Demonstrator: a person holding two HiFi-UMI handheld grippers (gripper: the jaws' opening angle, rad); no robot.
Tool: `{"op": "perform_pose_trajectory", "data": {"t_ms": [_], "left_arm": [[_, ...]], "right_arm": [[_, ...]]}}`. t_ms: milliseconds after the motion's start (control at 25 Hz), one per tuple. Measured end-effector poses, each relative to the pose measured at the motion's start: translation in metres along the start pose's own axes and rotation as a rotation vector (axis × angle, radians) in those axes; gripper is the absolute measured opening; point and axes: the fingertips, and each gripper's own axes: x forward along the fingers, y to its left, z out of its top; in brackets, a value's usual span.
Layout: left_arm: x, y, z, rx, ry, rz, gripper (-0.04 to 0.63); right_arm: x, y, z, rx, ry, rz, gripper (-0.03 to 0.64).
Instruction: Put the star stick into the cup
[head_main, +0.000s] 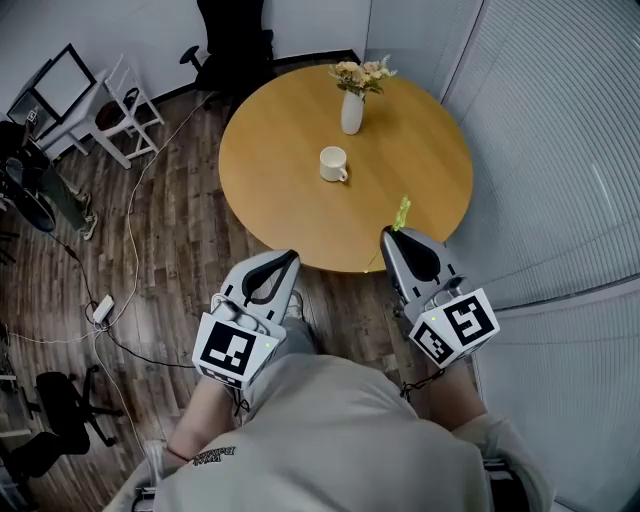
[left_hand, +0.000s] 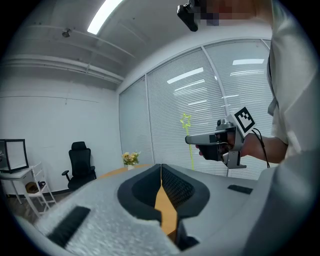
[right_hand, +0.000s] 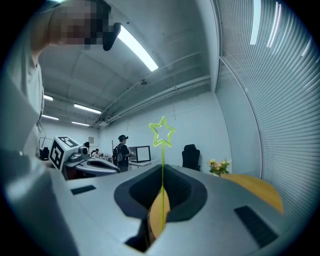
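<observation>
The yellow-green star stick (right_hand: 162, 150) stands upright between the jaws of my right gripper (right_hand: 161, 197), which is shut on it. In the head view the star stick (head_main: 401, 213) pokes out ahead of the right gripper (head_main: 393, 236), over the near edge of the round wooden table (head_main: 280, 190). The white cup (head_main: 333, 164) sits near the table's middle, well beyond the stick. My left gripper (head_main: 283, 263) hangs short of the table's near edge, jaws shut and empty. From the left gripper view the right gripper (left_hand: 215, 142) and the star stick (left_hand: 188, 137) show at the right.
A white vase of flowers (head_main: 353, 100) stands behind the cup. Window blinds (head_main: 560, 150) run along the right. A black office chair (head_main: 232, 40) stands behind the table, a white side table (head_main: 105, 110) and cables lie at the left on the wood floor.
</observation>
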Motion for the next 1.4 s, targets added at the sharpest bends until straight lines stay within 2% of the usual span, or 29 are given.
{"op": "perform_pose_trajectory", "data": {"t_ms": [600,760,880,1400], "left_arm": [[0.080,0.132,0.006,-0.008,-0.001,-0.079,0.023],[0.098,0.167,0.011,-0.054,0.000,-0.102,0.023],[0.114,0.188,0.008,-0.023,-0.009,-0.134,0.023],[0.143,0.226,-0.007,-0.009,-0.015,-0.244,0.023]], "right_arm": [[0.130,-0.057,0.011,0.006,0.046,-0.095,0.031],[0.164,-0.069,0.016,0.000,0.049,-0.135,0.031],[0.183,-0.080,0.019,-0.004,0.043,-0.166,0.031],[0.222,-0.089,0.021,-0.004,0.022,-0.263,0.031]]}}
